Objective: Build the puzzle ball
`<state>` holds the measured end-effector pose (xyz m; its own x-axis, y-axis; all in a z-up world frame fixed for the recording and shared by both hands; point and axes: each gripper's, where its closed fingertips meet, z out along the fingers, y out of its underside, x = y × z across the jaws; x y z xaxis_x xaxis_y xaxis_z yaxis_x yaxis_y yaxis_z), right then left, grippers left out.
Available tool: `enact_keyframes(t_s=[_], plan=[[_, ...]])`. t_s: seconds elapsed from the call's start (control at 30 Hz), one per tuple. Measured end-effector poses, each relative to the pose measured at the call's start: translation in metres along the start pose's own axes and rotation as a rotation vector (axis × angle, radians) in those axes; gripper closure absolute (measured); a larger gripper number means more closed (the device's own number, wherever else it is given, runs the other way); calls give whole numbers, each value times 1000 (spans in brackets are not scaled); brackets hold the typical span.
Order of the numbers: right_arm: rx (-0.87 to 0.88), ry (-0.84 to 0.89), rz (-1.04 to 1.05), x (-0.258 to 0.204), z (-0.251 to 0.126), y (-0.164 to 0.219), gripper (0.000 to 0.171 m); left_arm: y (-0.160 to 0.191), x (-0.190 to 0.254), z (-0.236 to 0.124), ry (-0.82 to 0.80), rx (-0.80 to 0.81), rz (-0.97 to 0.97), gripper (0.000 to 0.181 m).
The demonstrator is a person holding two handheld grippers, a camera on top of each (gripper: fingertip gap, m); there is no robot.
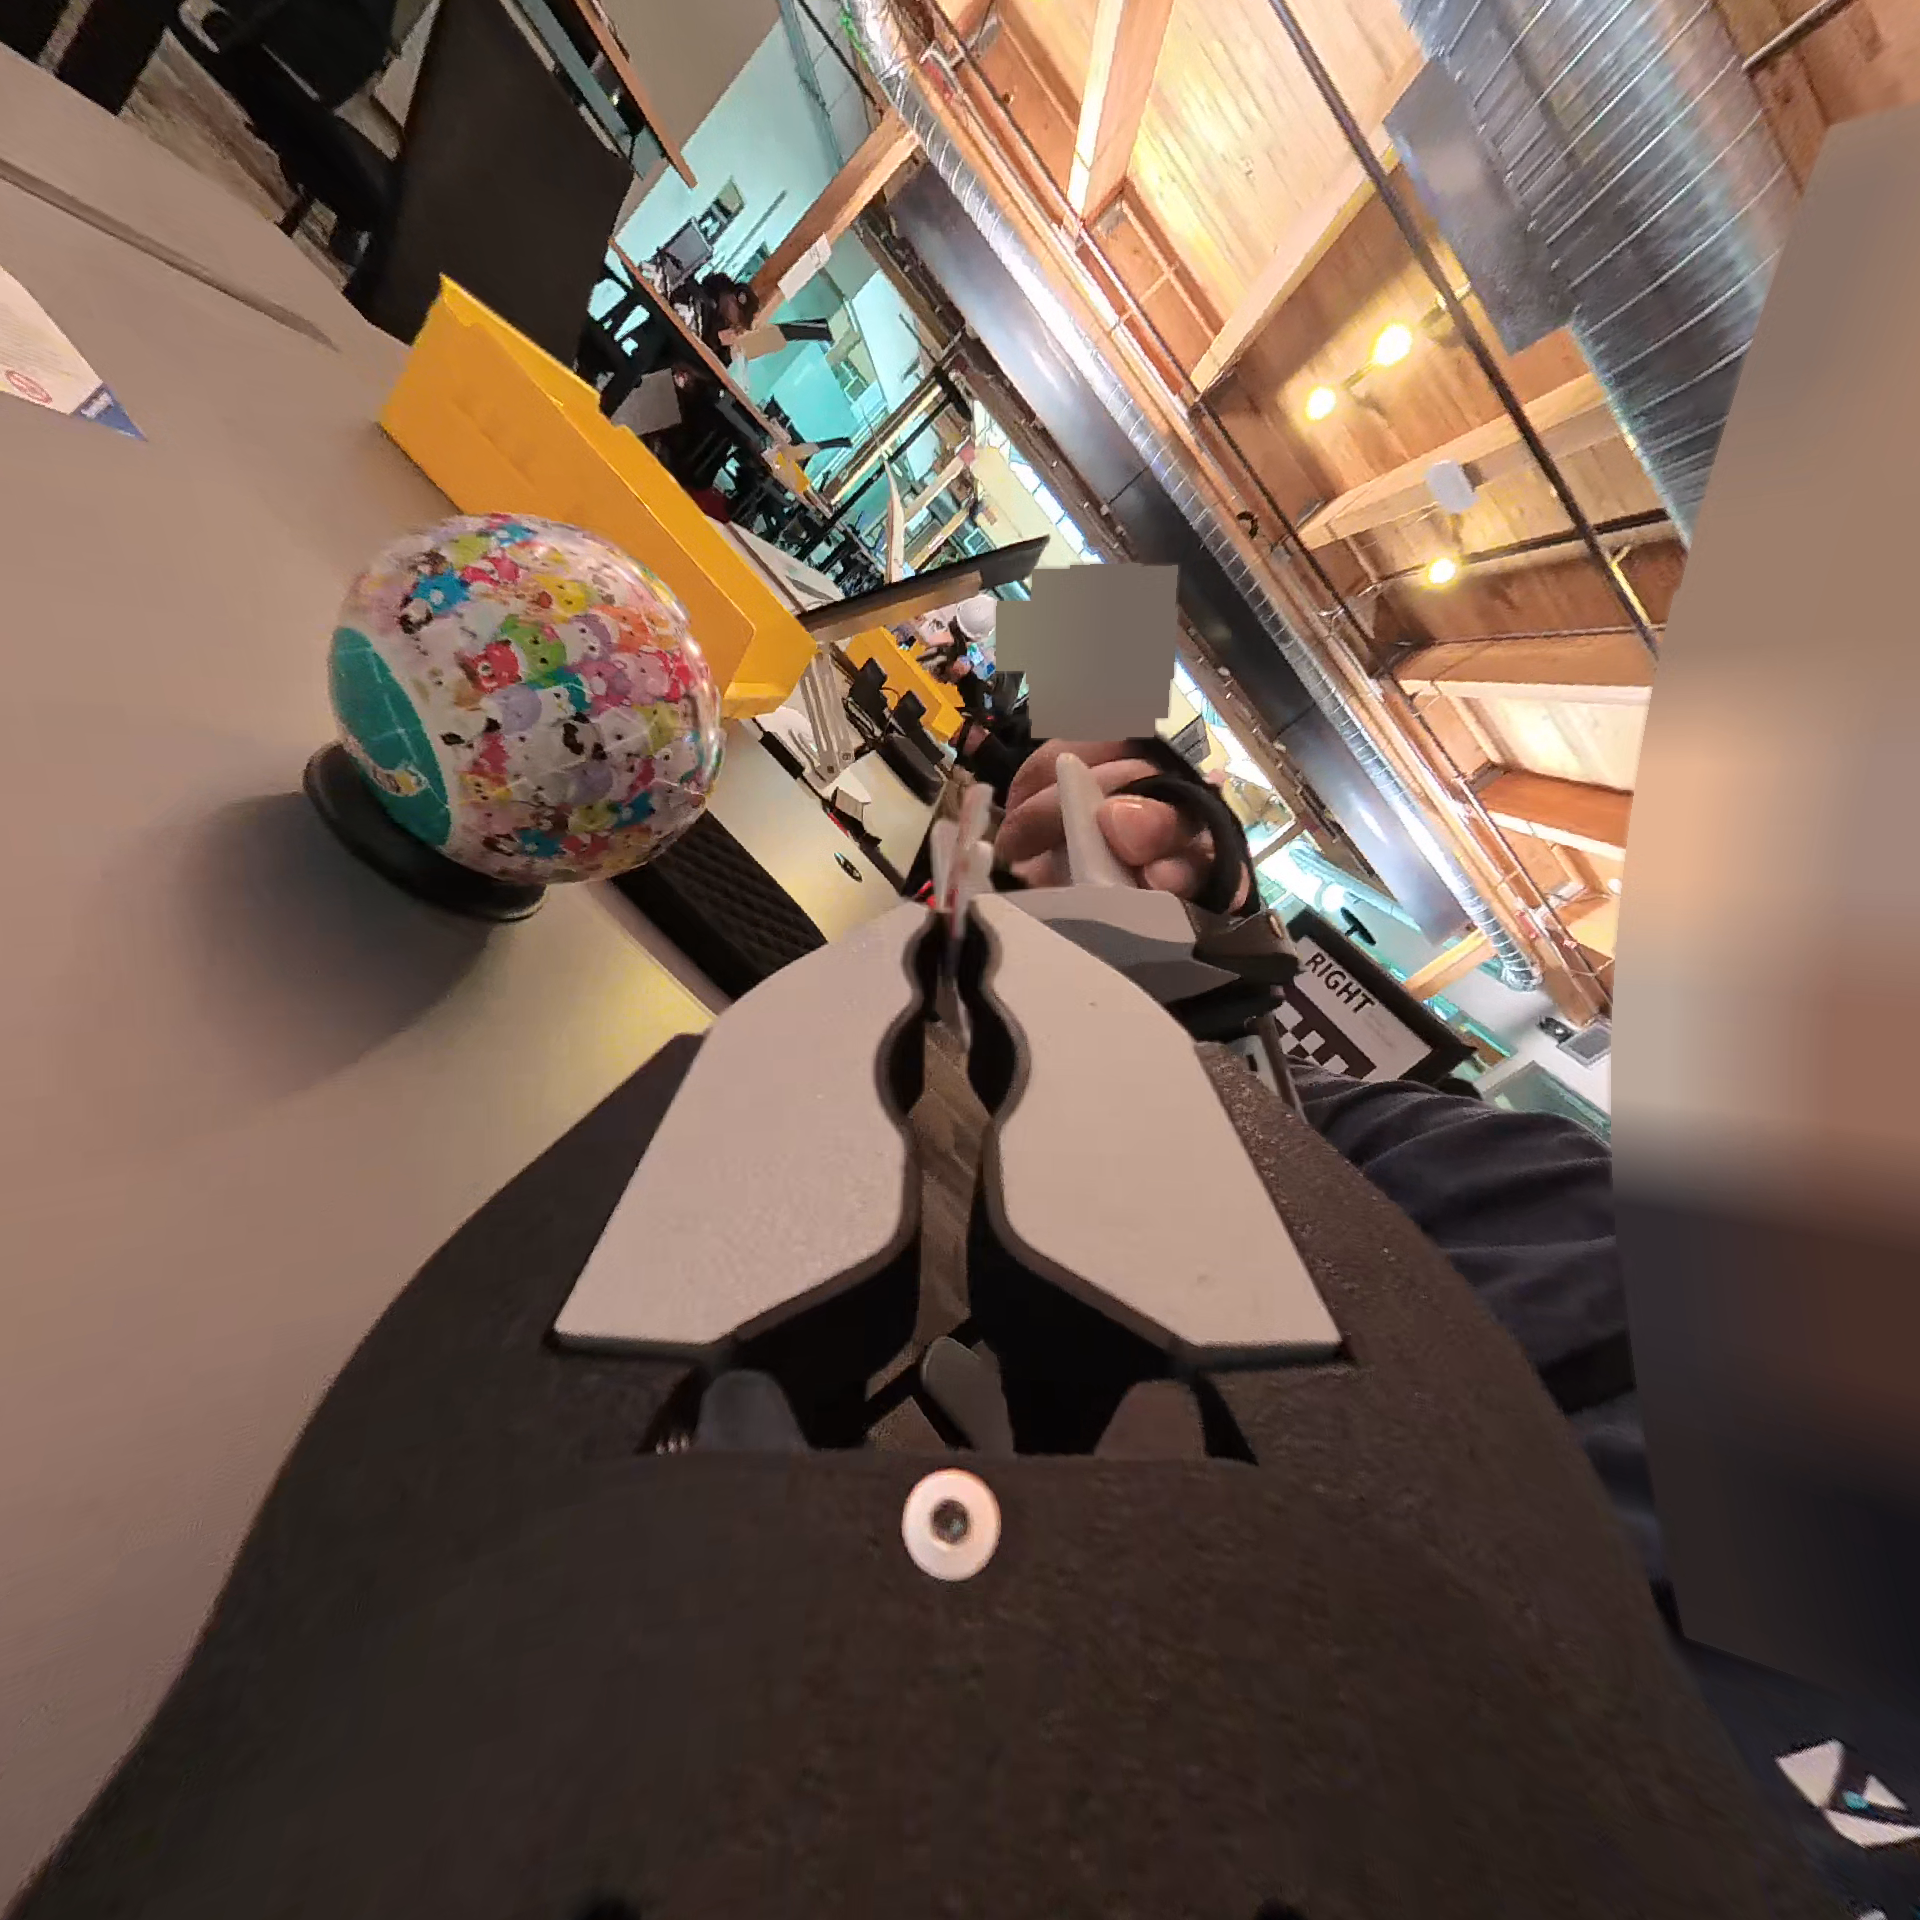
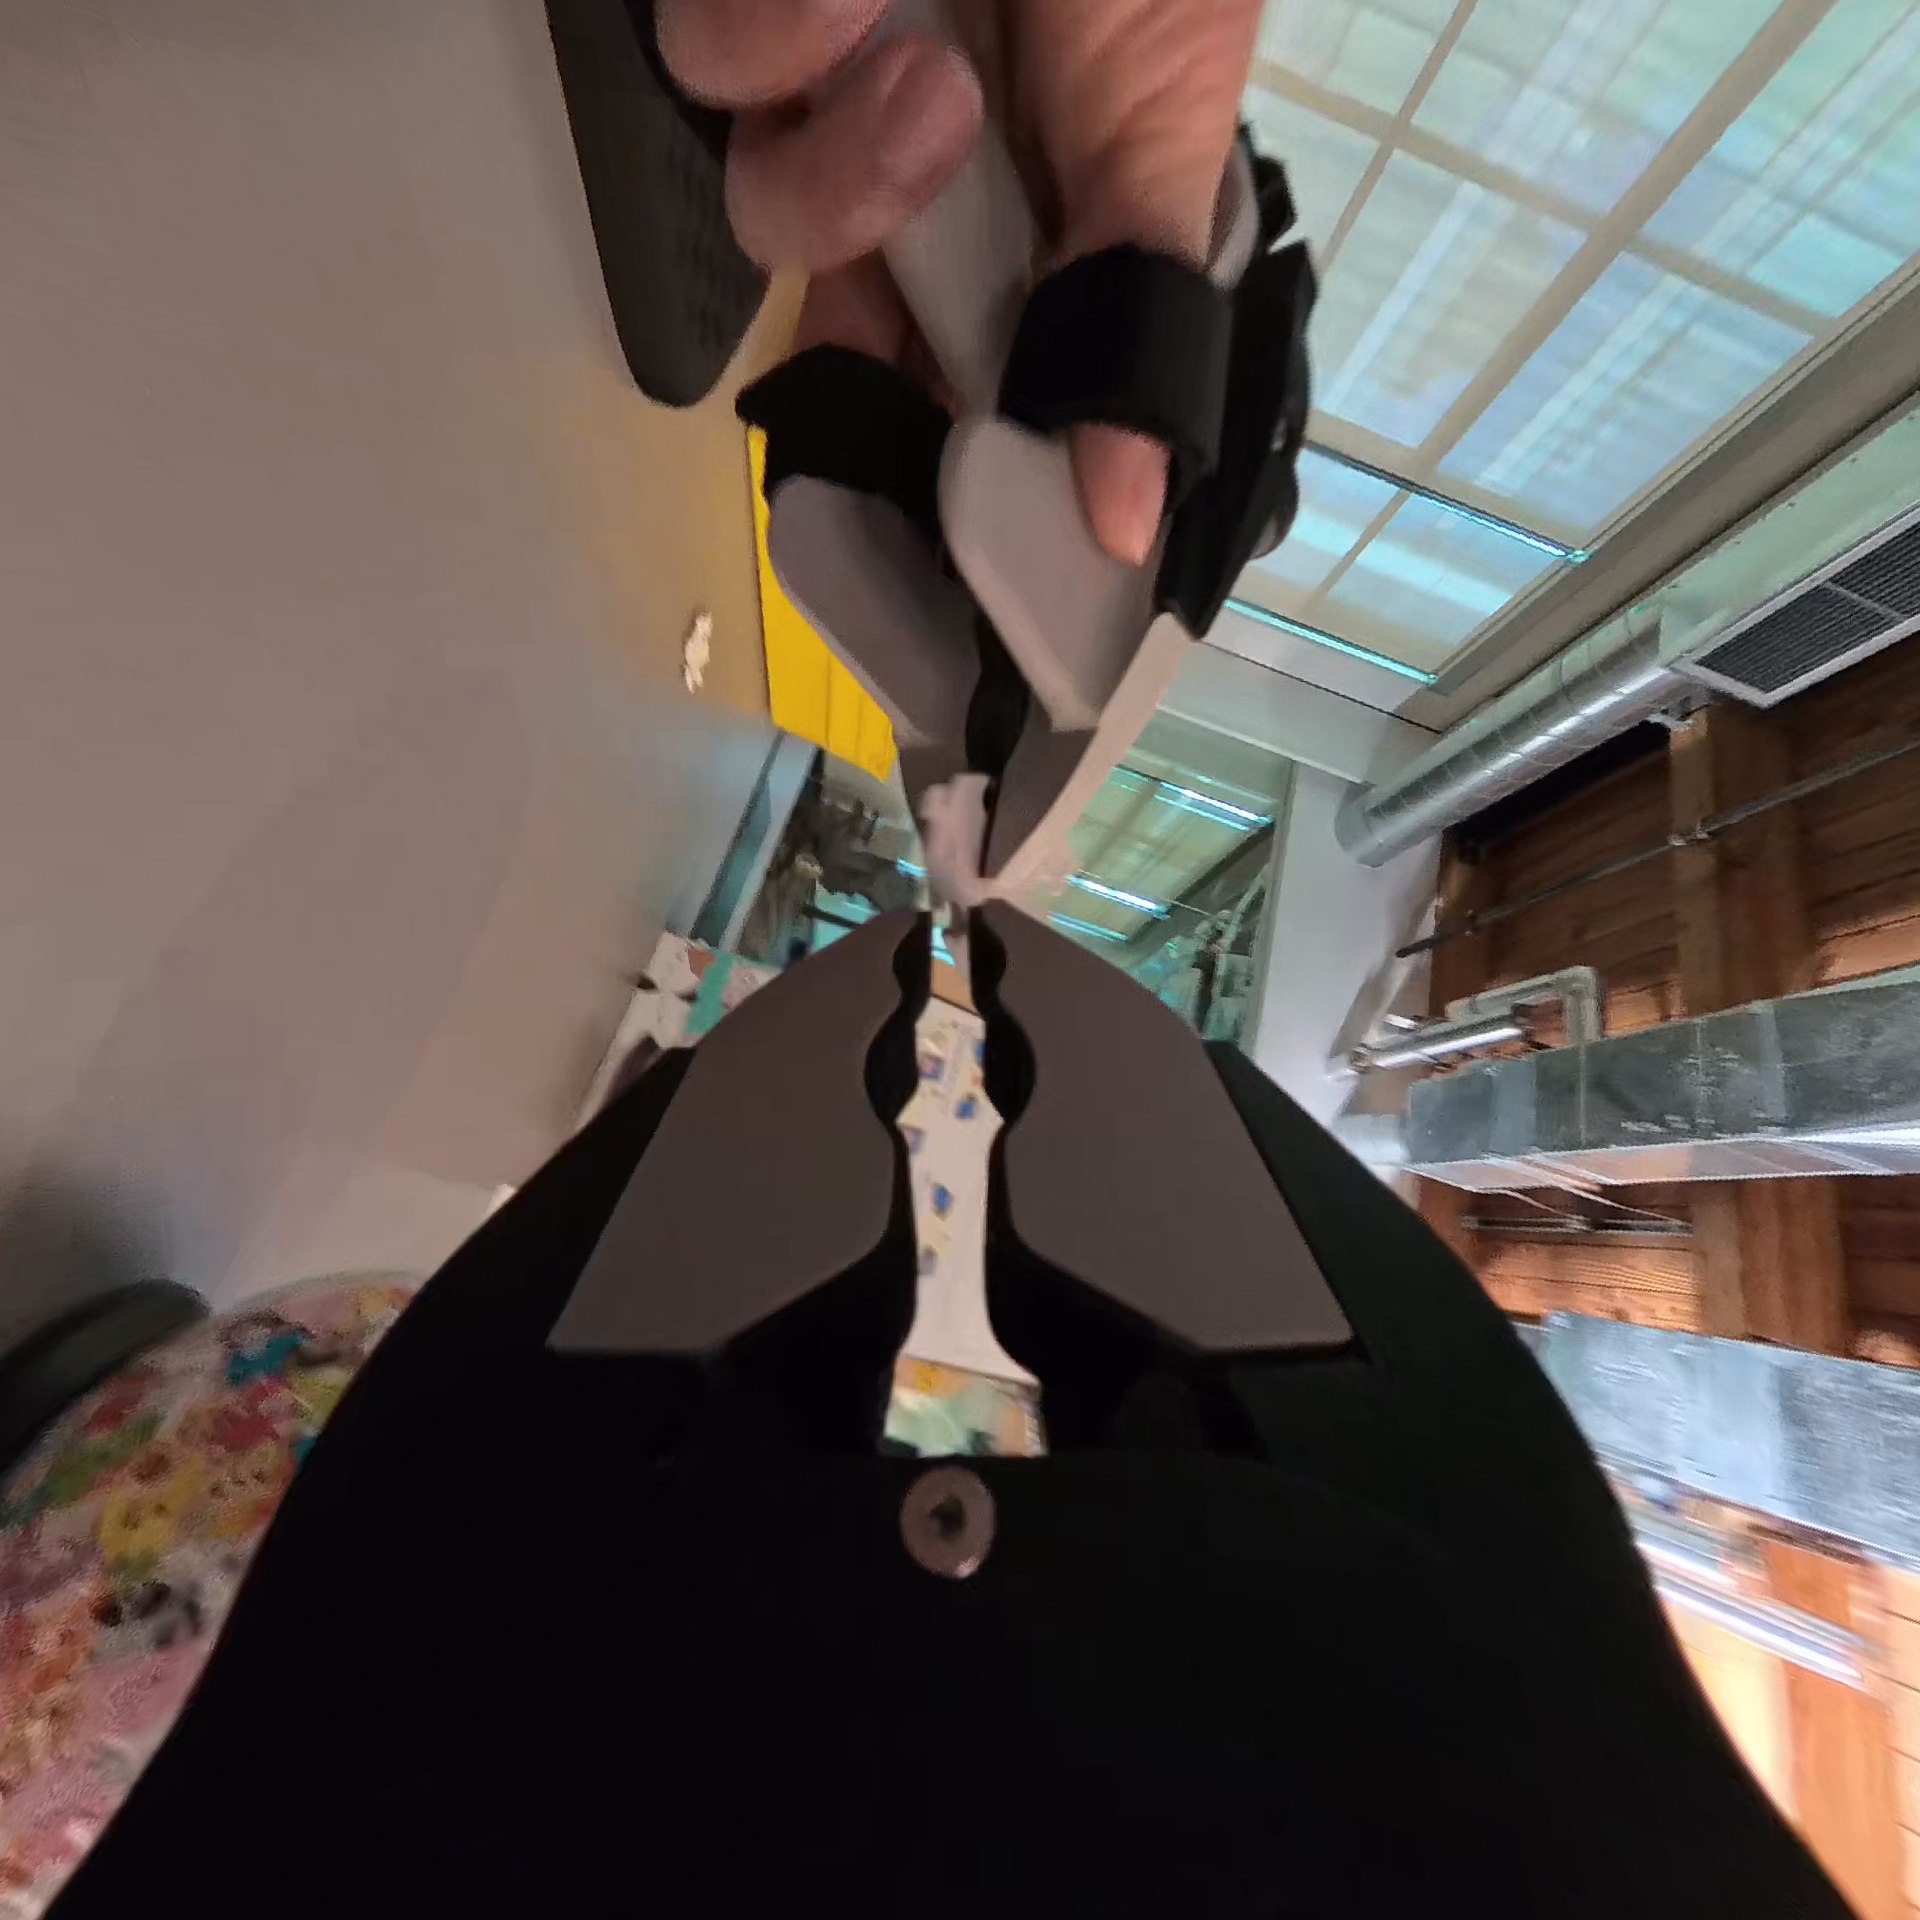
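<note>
The colourful puzzle ball (image 1: 525, 696) stands on a black ring stand (image 1: 416, 847) on the grey table, left of my left gripper; in the right wrist view it (image 2: 135, 1507) is blurred at the bottom left. My left gripper (image 1: 951, 914) is shut on thin white and pink puzzle pieces (image 1: 961, 836) that stick out past its tips. My right gripper (image 2: 951, 920) is shut on a white puzzle piece (image 2: 951, 831). The two grippers meet tip to tip in the air. The left gripper (image 2: 971, 758) faces me in the right wrist view, held by a hand.
A yellow bin (image 1: 582, 468) stands on the table behind the ball and also shows in the right wrist view (image 2: 821, 675). A loose white piece (image 2: 698, 649) lies on the table. A printed sheet (image 1: 52, 364) lies at the far left. A person's dark sleeve (image 1: 1486, 1195) is at the right. My two grippers' fingertips are within a few centimetres of each other. Both grippers' tips are roughly 15 centimeters from the colourful puzzle ball (image 1: 525, 696).
</note>
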<state>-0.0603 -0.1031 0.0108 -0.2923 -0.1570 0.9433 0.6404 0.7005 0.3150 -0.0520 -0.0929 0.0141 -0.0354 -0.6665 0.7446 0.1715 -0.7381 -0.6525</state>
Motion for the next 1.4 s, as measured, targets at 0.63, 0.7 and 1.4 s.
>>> enact_keyframes(t_s=[0.63, 0.7, 1.4], plan=[[172, -560, 1997, -28, -48, 24, 153, 35, 10, 53, 48, -621, 398, 179], [238, -554, 2045, -27, -56, 28, 168, 38, 11, 61, 55, -653, 435, 179], [148, -253, 2208, -46, -100, 83, 160, 52, -8, 119, -22, -658, 472, 179]])
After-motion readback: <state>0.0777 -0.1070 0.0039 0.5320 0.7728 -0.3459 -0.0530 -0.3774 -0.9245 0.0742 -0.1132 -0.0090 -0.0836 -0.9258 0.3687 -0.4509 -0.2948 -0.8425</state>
